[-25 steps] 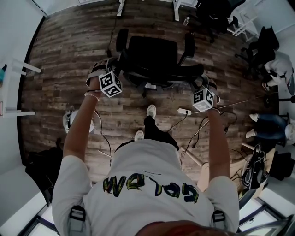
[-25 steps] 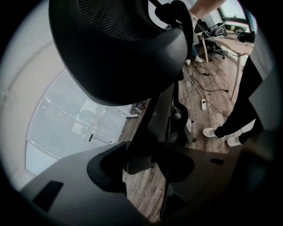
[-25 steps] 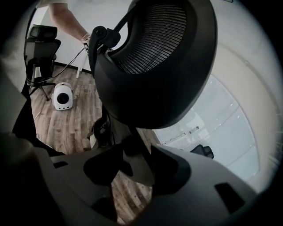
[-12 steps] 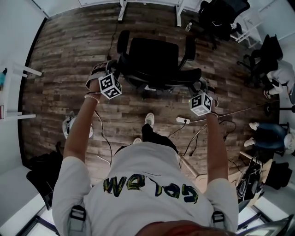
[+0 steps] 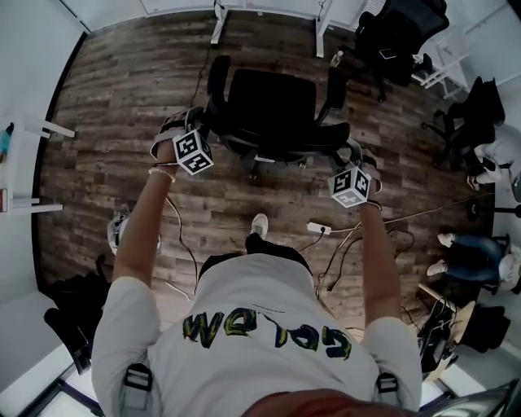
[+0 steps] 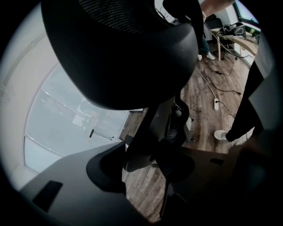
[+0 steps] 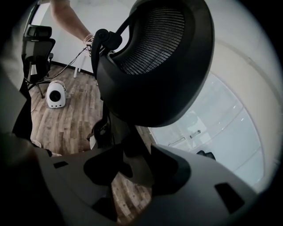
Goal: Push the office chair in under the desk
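The black office chair (image 5: pixel 273 102) stands on the wood floor with its seat toward the white desk legs (image 5: pixel 216 11) at the top of the head view. My left gripper (image 5: pixel 207 124) holds the left edge of the backrest, and my right gripper (image 5: pixel 346 153) holds the right edge. In the left gripper view the mesh backrest (image 6: pixel 119 53) looms above and its dark frame fills the gap of my left gripper (image 6: pixel 150 167). The right gripper view shows the backrest (image 7: pixel 154 66) the same way, its frame wedged in my right gripper (image 7: pixel 130 165).
A white power strip (image 5: pixel 319 229) with trailing cables lies behind the chair near my foot (image 5: pixel 259 224). A small white rounded object (image 5: pixel 122 232) sits left. More black chairs (image 5: pixel 399 32) stand top right, a seated person (image 5: pixel 480 244) is at the right, and white table legs (image 5: pixel 32 130) at the left.
The chair and both grippers have moved together toward the desk legs at the top of the head view. I have stepped forward behind them.
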Demonstrator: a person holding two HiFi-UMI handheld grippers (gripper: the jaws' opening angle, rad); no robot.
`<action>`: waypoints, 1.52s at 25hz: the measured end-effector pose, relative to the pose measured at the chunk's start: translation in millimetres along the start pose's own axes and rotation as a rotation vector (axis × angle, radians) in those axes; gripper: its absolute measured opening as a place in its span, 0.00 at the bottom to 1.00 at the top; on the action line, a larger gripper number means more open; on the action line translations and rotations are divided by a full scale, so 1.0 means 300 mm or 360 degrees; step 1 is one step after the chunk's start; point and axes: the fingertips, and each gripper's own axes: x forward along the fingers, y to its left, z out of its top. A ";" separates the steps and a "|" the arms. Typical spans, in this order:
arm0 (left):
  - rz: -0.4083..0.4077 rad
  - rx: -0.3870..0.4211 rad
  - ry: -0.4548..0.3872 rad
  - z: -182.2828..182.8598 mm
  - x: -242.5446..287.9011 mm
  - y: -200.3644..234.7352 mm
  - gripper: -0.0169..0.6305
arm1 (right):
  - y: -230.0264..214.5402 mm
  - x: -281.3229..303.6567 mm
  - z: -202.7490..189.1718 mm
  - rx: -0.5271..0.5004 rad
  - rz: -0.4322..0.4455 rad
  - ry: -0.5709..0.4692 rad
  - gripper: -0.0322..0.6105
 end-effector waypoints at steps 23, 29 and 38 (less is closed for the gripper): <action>-0.0003 -0.0048 0.0022 0.120 0.394 0.335 0.36 | -0.391 0.425 -0.008 0.0007 -0.0017 0.0081 0.38; -0.0008 -0.0030 0.0007 0.139 0.495 0.429 0.36 | -0.482 0.533 0.003 0.0017 -0.0024 0.0101 0.38; -0.0013 -0.0010 0.0006 0.162 0.663 0.598 0.36 | -0.618 0.698 0.033 0.0039 -0.0028 0.0119 0.38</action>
